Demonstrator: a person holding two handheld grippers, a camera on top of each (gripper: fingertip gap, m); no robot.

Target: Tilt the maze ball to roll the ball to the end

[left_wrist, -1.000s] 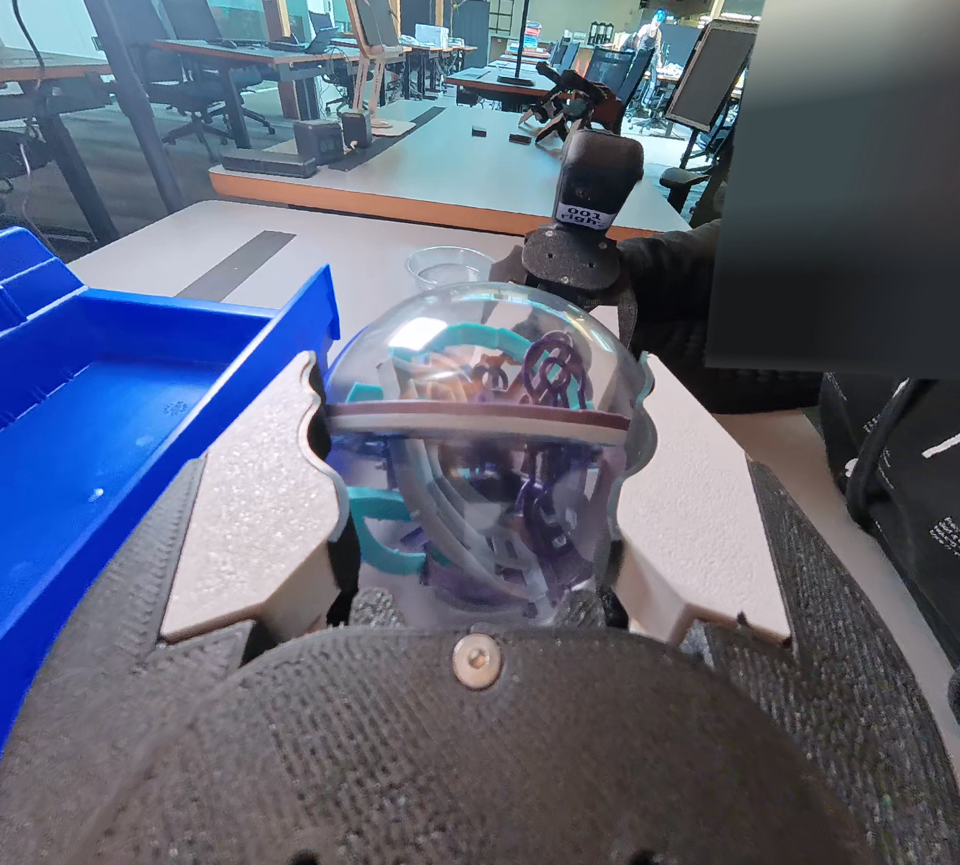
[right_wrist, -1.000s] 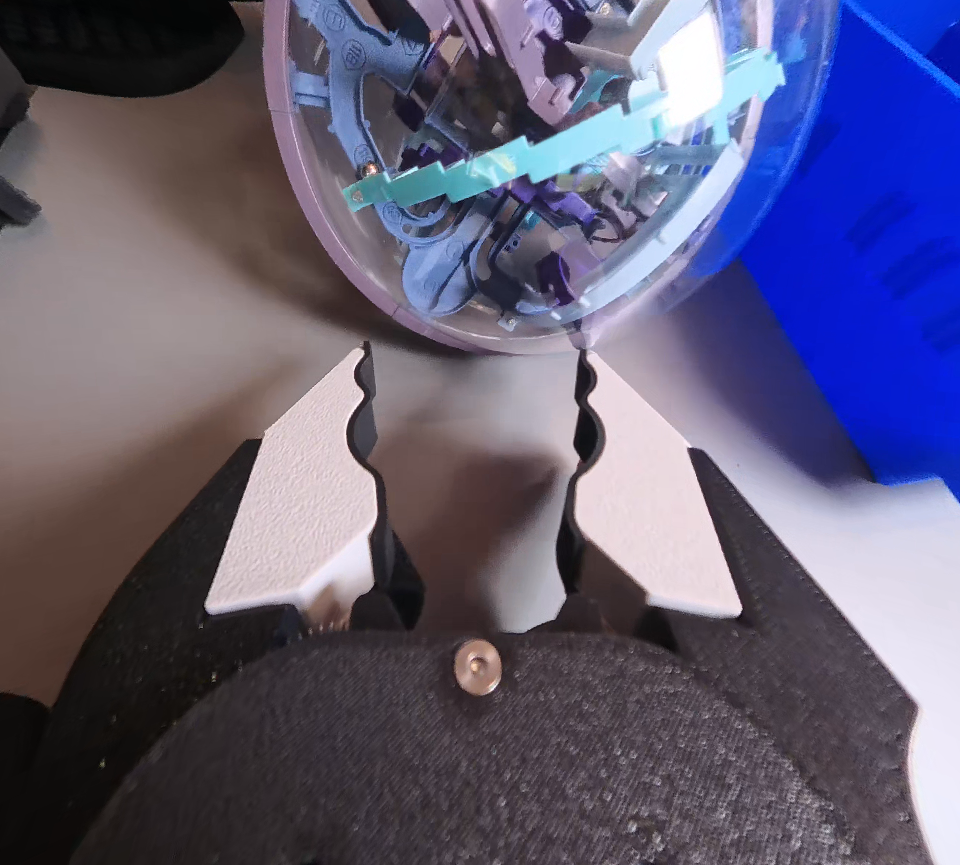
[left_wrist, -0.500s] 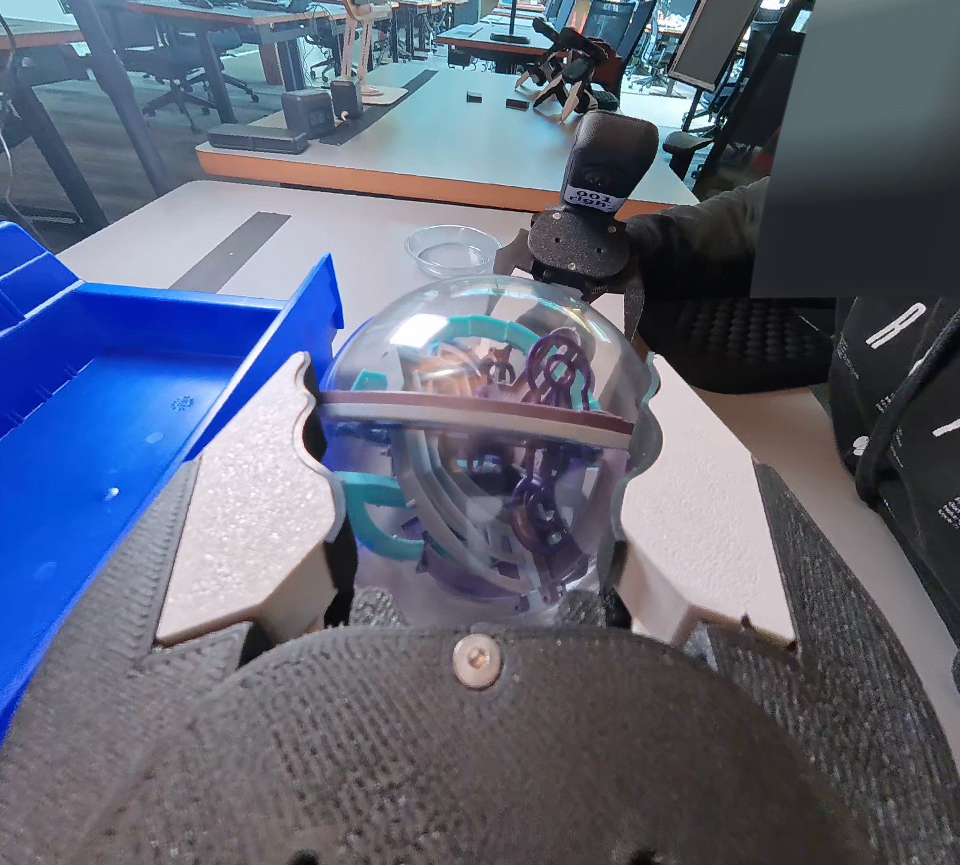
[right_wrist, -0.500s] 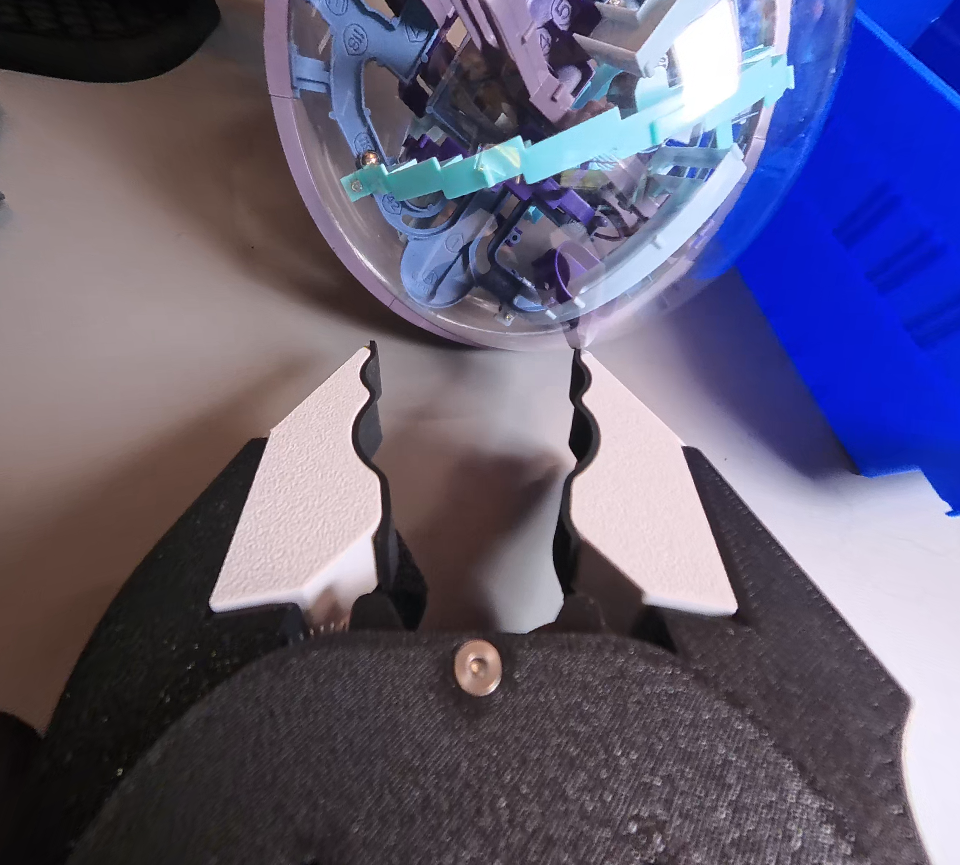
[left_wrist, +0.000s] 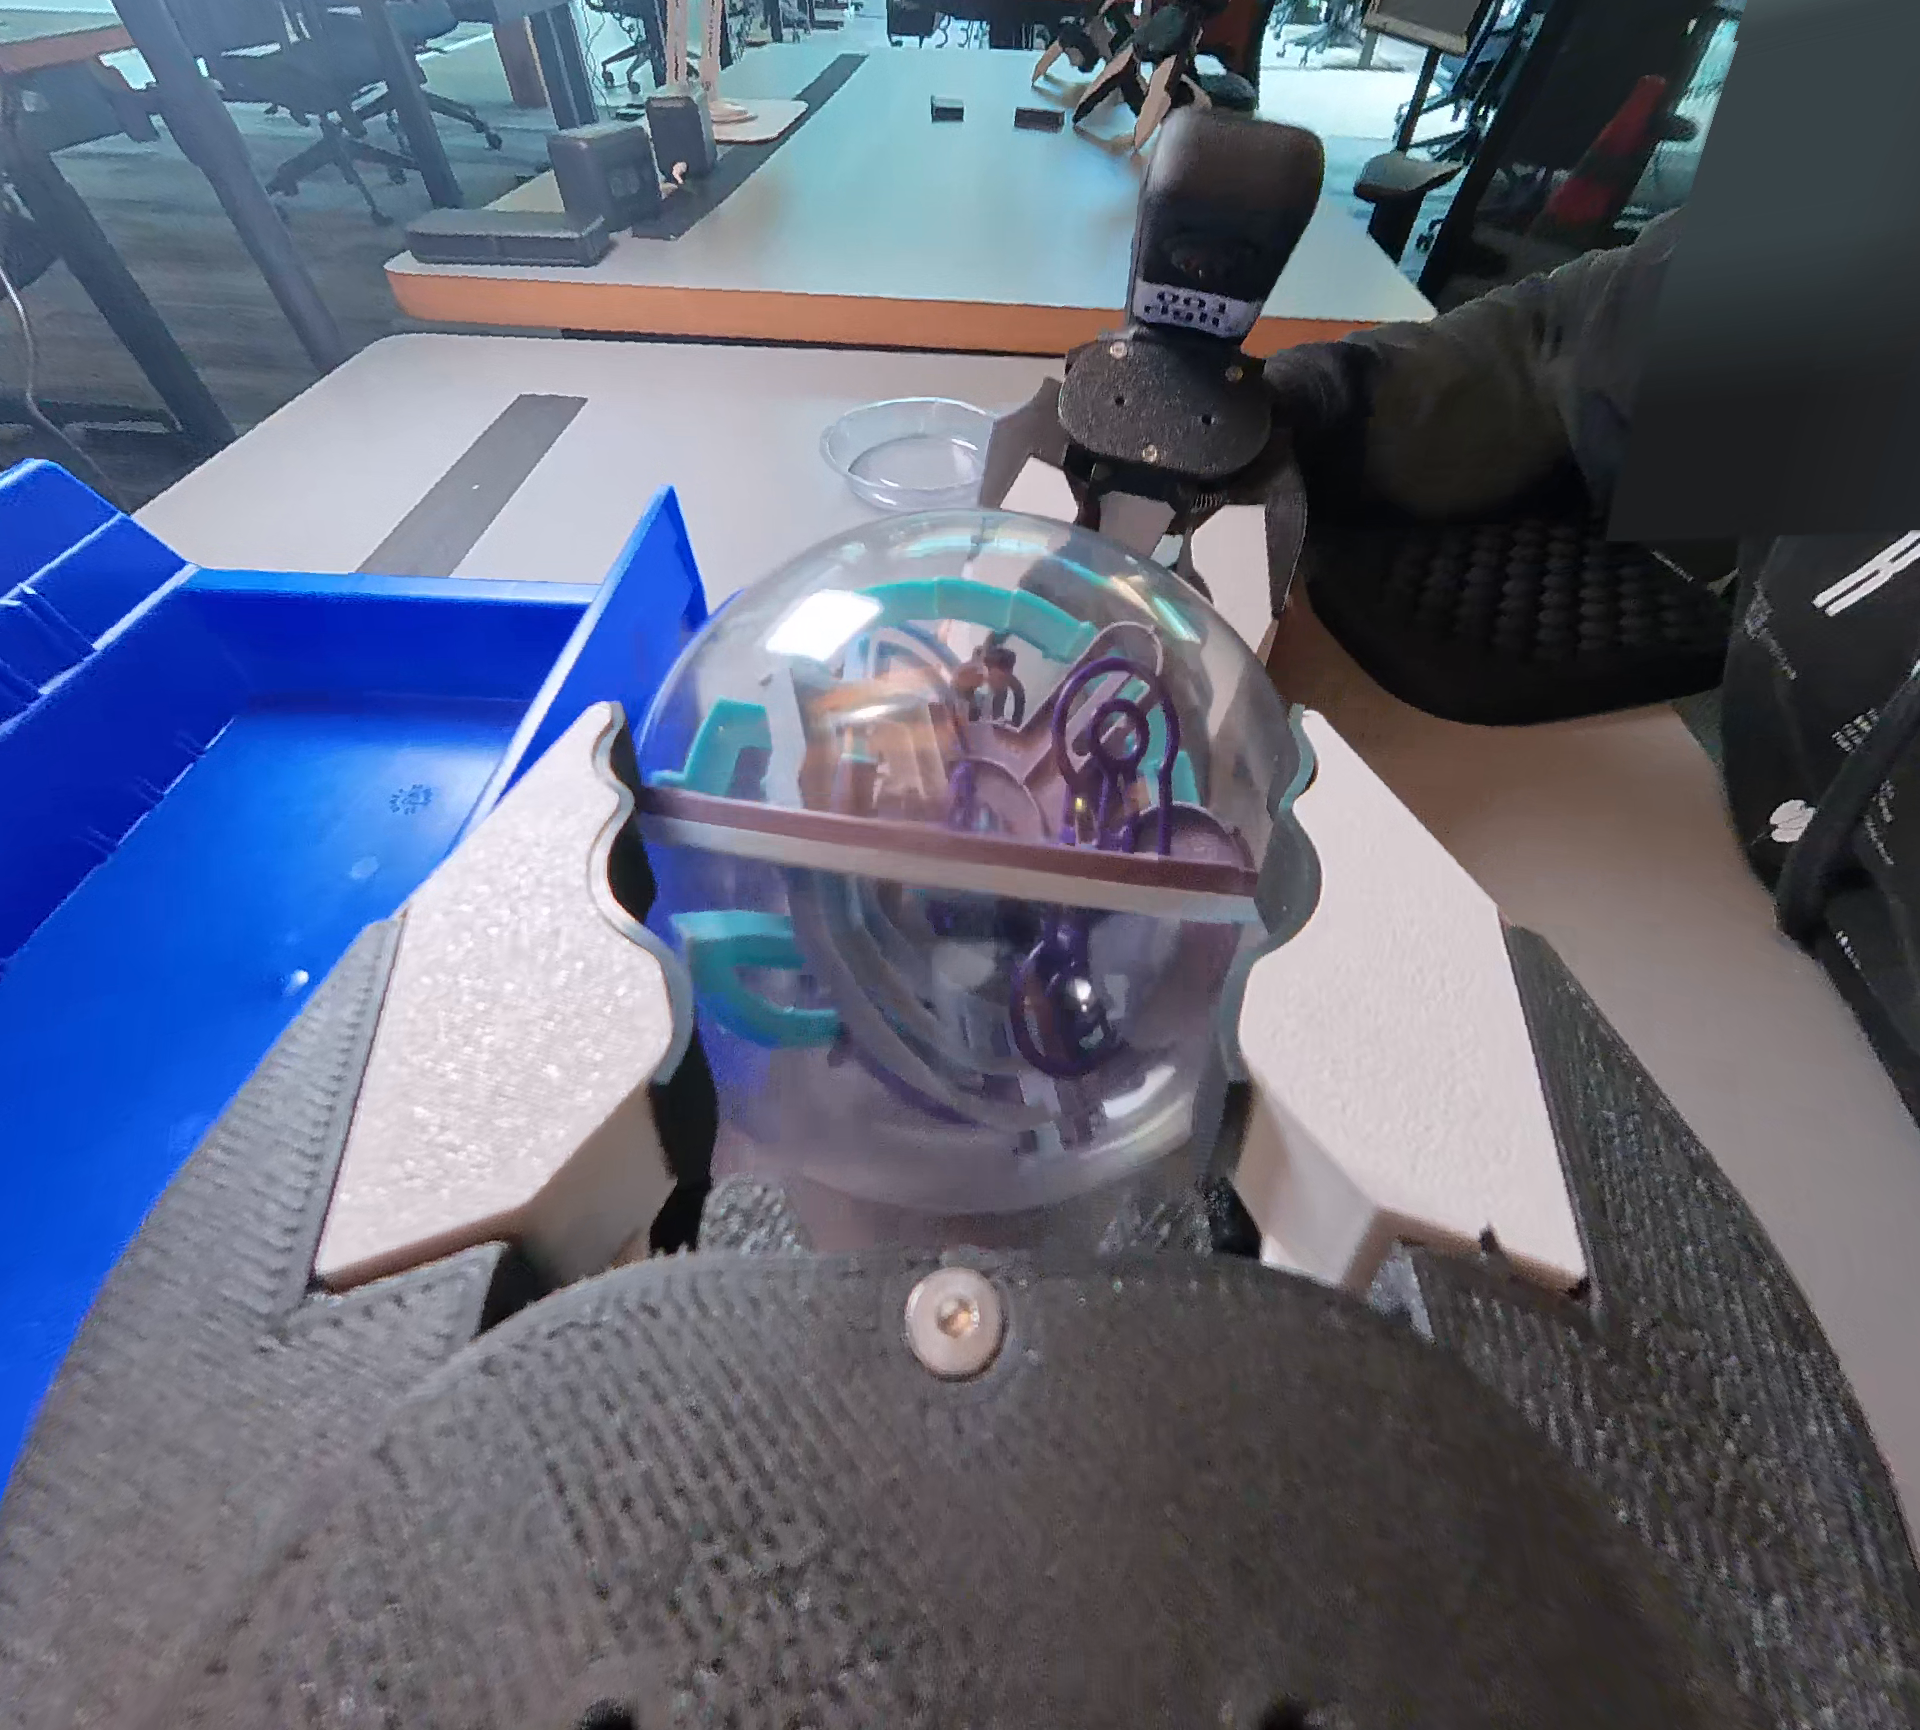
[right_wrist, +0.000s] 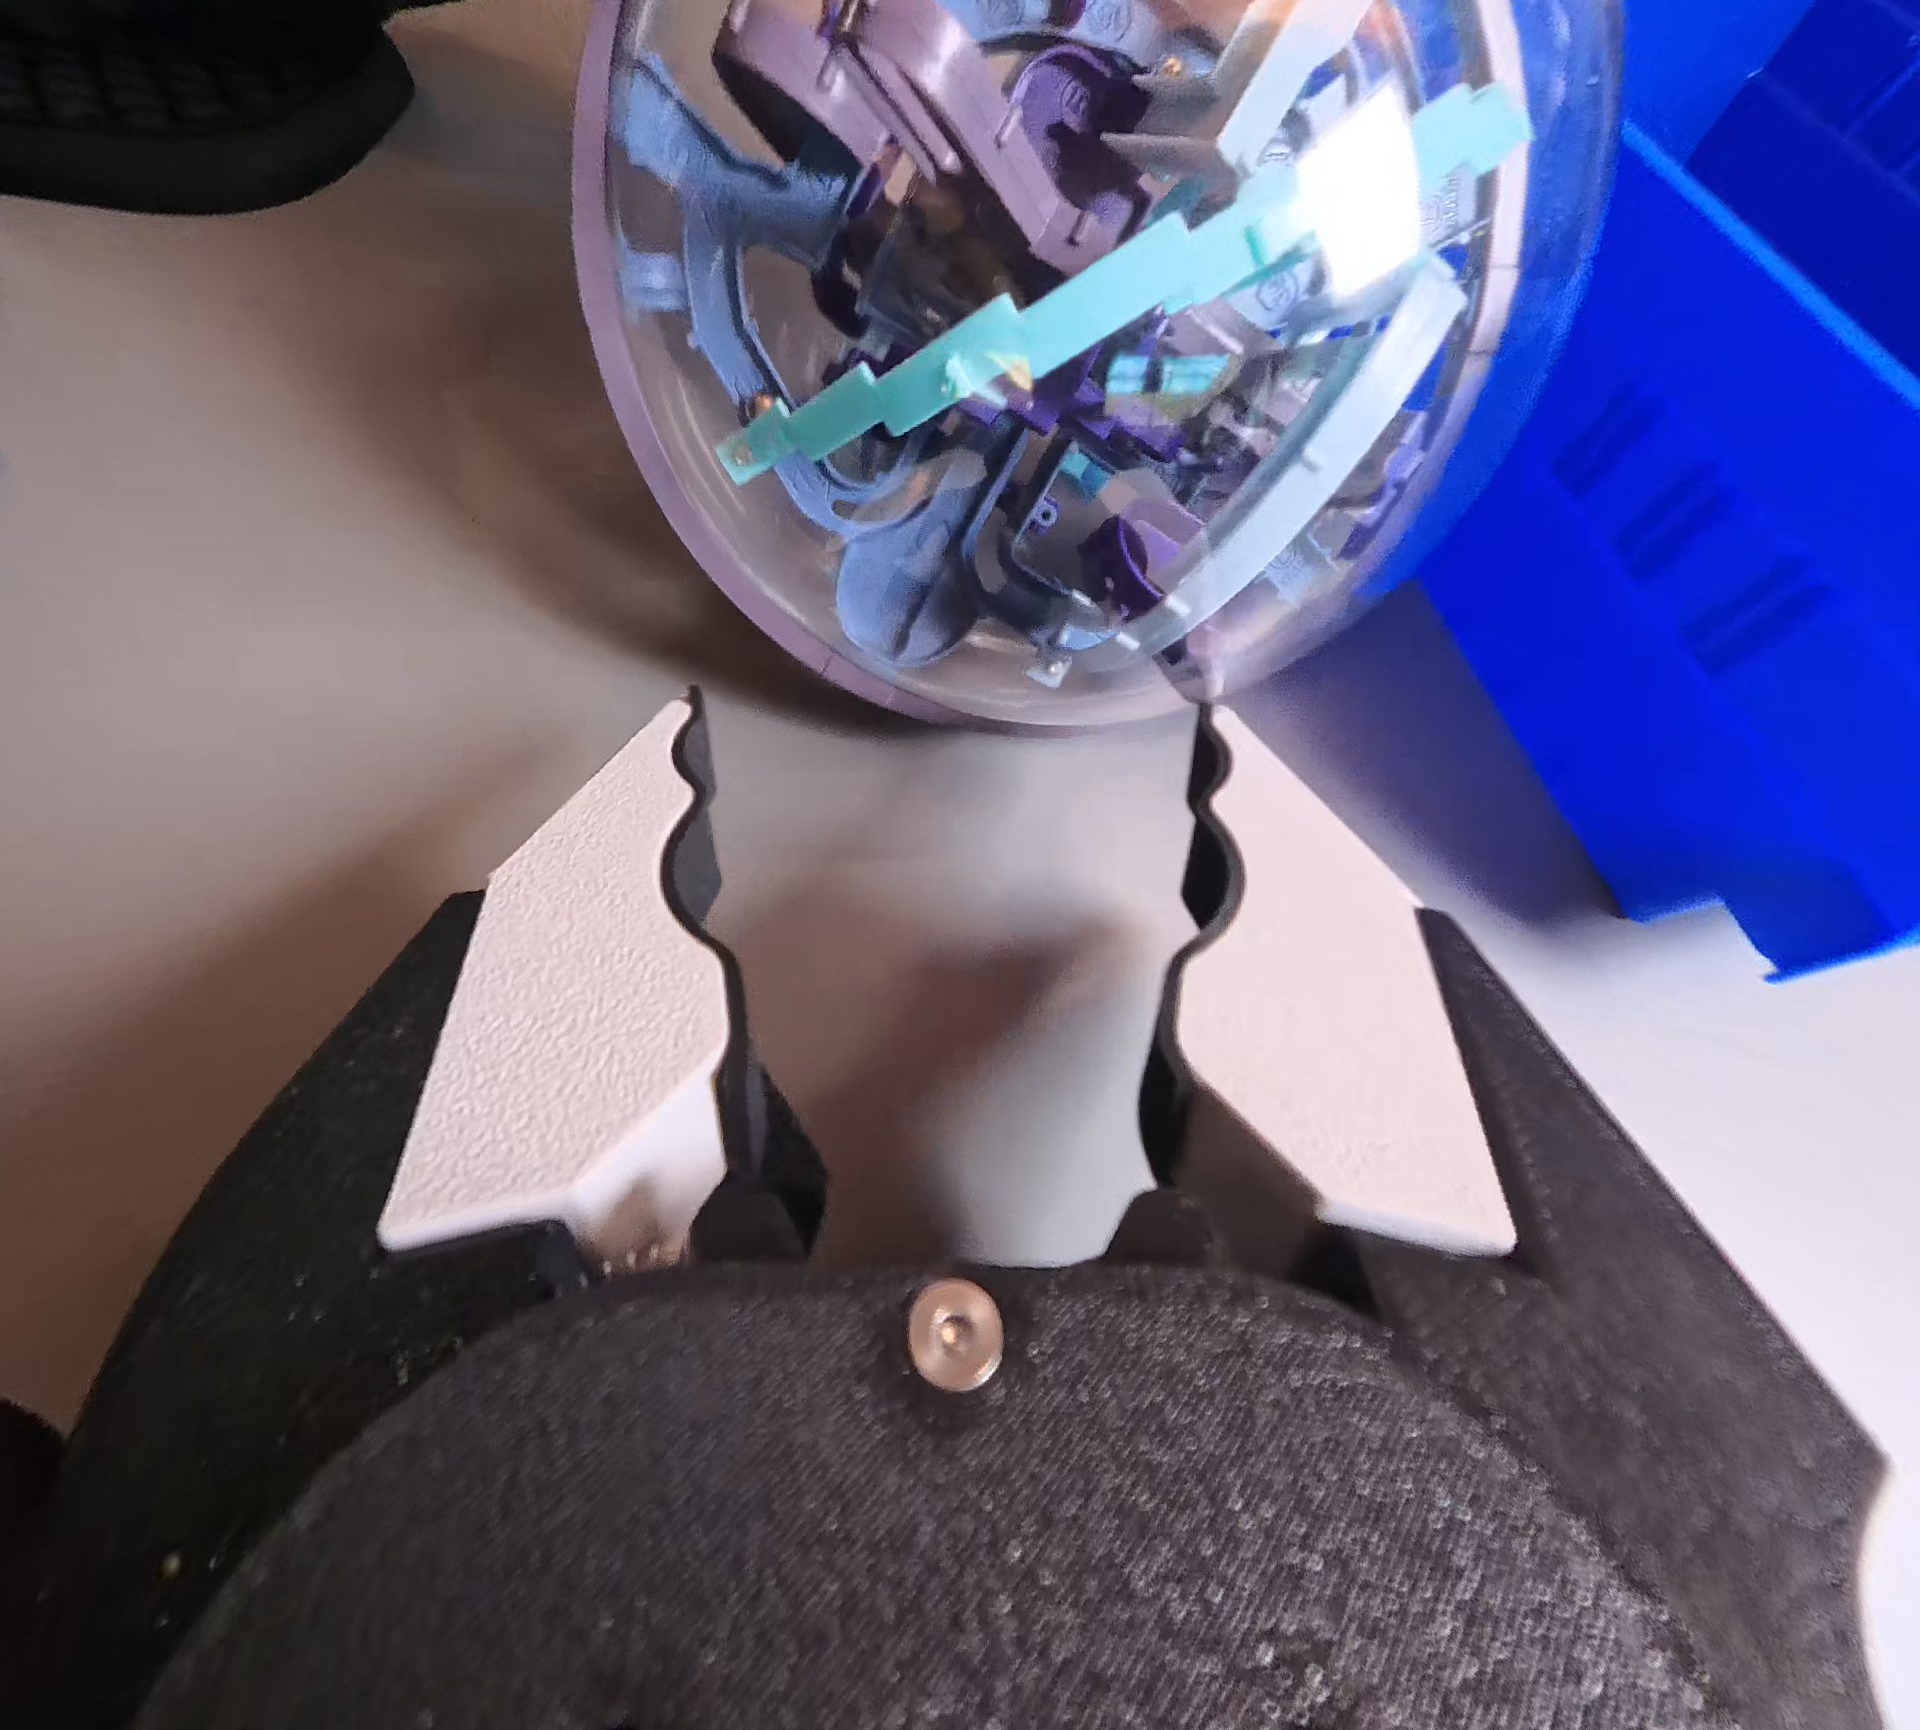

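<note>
Tilt of the maze ball [left_wrist: 961, 849] has grown, held in the left claw [left_wrist: 951, 859]; right claw [right_wrist: 945, 745], half-wide and empty at 6 o'clock, so rolling goes on.

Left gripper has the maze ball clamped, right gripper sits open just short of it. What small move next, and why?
Probably a slight further tilt of the maze ball by the left gripper, watching the tracks. Its fingers hold the sphere on both sides beside the blue bin, while the right gripper is open, clasping nothing. I cannot surely pick out the small ball, so the direction stays a guess.
</note>
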